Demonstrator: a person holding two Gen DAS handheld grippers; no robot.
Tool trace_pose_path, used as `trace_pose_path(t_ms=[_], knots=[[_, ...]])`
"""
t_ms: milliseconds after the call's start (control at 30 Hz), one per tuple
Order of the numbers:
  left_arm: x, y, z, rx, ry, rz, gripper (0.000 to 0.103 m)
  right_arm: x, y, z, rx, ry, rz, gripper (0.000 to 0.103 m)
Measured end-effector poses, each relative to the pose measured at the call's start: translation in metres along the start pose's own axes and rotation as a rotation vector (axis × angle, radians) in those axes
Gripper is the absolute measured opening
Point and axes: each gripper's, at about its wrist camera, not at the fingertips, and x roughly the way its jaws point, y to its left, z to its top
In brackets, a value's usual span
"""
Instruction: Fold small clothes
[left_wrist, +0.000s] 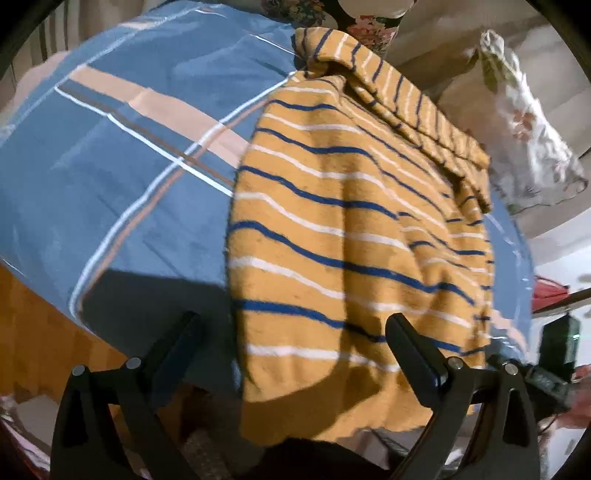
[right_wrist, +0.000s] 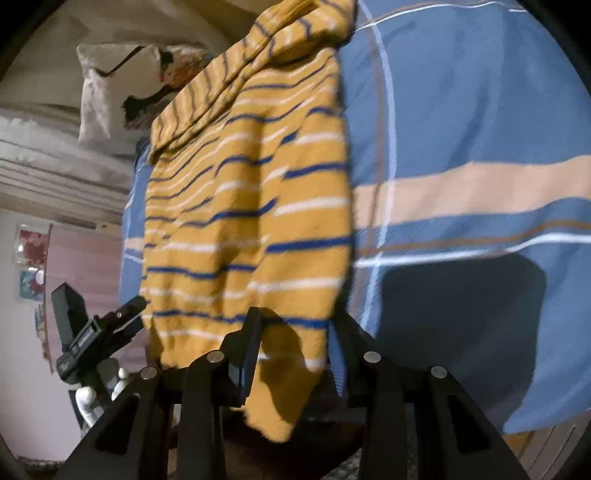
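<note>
A mustard-yellow sweater (left_wrist: 332, 229) with blue and white stripes lies on the bed, a sleeve folded across its far end, its hem hanging over the near edge. It also shows in the right wrist view (right_wrist: 243, 206). My left gripper (left_wrist: 295, 332) is open, its fingers (left_wrist: 413, 354) standing either side of the hem's left corner. My right gripper (right_wrist: 299, 328) is open around the hem's other corner, the cloth between its fingers (right_wrist: 251, 343). The left gripper shows in the right wrist view (right_wrist: 122, 314) at the sweater's far side.
The bed has a blue sheet (left_wrist: 122, 177) with tan and white stripes. Floral pillows (left_wrist: 528, 122) lie beyond the sweater. Wooden floor (left_wrist: 40, 325) shows below the bed edge. A pink wall with pictures (right_wrist: 33, 258) stands at the side.
</note>
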Motion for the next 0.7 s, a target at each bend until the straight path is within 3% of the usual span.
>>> trace_pose_path(t_ms=[133,200,233,267,300,333,400,700], knots=[[0.0,0.001,-0.003,-0.009,0.009,-0.028,0.099,0.006,0.004,-0.011,0.0,0.033,0.036,0.038],[0.001,-0.002,-0.004,0.001,0.009,-0.009,0.091,0.011,0.007,-0.016,-0.01,0.045,0.045,0.038],[0.001,-0.003,-0.002,0.008,0.004,0.01,0.07,0.011,0.008,-0.017,-0.018,0.037,0.038,0.038],[0.003,-0.007,0.001,0.014,0.001,0.034,0.033,0.011,0.011,-0.017,-0.026,0.034,0.029,0.038],[0.005,-0.005,0.002,0.006,0.013,0.048,0.015,0.011,0.012,-0.016,-0.036,0.031,0.018,0.038],[0.007,0.002,0.004,-0.025,0.038,0.028,0.009,0.011,0.014,-0.015,-0.052,0.028,0.002,0.029],[0.005,0.013,0.004,-0.086,0.039,-0.017,0.008,0.013,0.018,-0.012,-0.067,0.03,-0.045,0.01],[-0.038,0.019,-0.018,-0.103,-0.017,-0.007,0.007,-0.013,0.019,-0.03,-0.12,0.081,0.04,0.008]])
